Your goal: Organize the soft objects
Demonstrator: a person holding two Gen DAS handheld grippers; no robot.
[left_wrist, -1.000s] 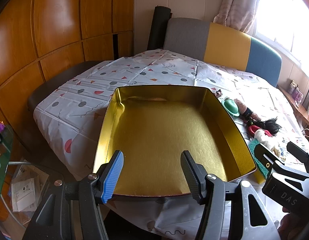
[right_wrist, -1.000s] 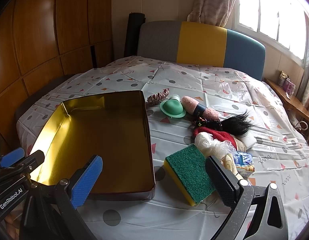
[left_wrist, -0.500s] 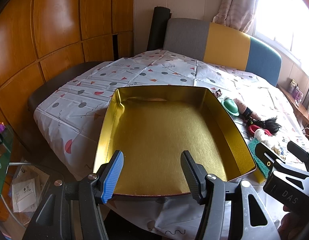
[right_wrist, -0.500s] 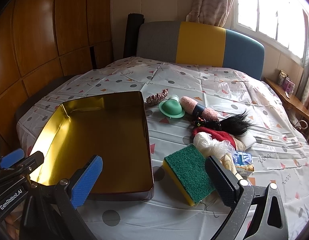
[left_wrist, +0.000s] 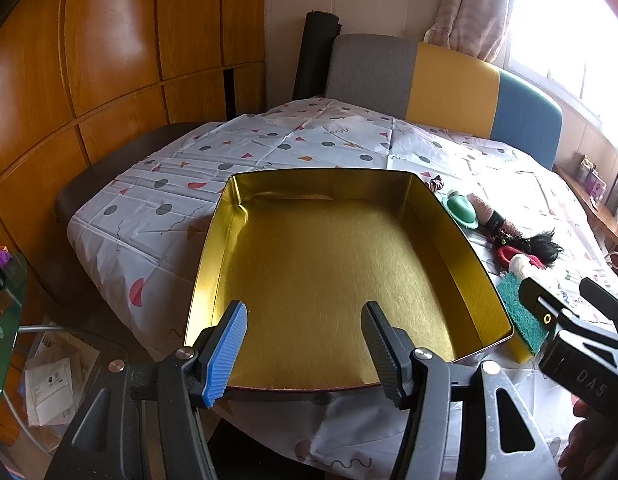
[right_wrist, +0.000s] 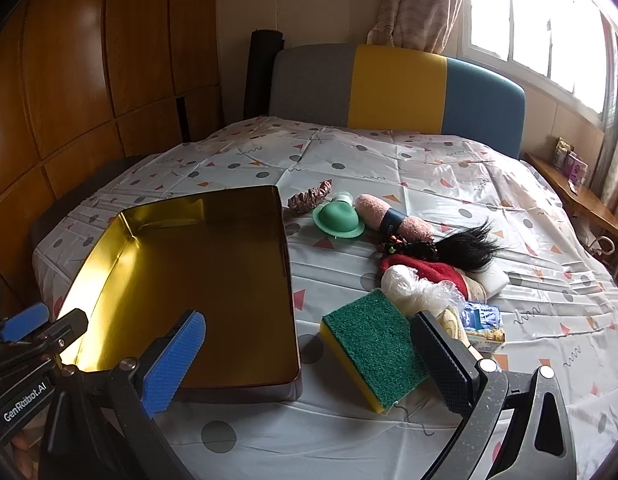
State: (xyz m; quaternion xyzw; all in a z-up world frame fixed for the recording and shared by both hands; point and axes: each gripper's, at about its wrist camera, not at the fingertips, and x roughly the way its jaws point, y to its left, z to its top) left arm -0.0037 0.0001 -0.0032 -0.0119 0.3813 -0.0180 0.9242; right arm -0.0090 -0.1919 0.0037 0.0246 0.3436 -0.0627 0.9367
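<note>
An empty gold tin tray (left_wrist: 421,208) (right_wrist: 287,264) lies on the patterned tablecloth. To its right lie soft things: a green and yellow sponge (right_wrist: 373,356) (left_wrist: 517,312), a white bagged ball (right_wrist: 409,288), a red plush piece (right_wrist: 429,270), a black hair tuft (right_wrist: 465,246), a pink fuzzy roll (right_wrist: 393,218), a green silicone cup (right_wrist: 337,220) and a brown scrunchie (right_wrist: 309,200). My left gripper (left_wrist: 303,344) is open and empty over the tray's near edge. My right gripper (right_wrist: 309,354) is open and empty, hovering between the tray's near right corner and the sponge.
A blue packet (right_wrist: 481,320) lies behind the sponge. A grey, yellow and blue bench back (right_wrist: 397,88) stands at the table's far side. Wood panelling (left_wrist: 109,60) runs along the left. A wooden shelf (right_wrist: 577,196) with small boxes is at the right.
My right gripper has edged a little forward toward the sponge. The left gripper has hardly moved.
</note>
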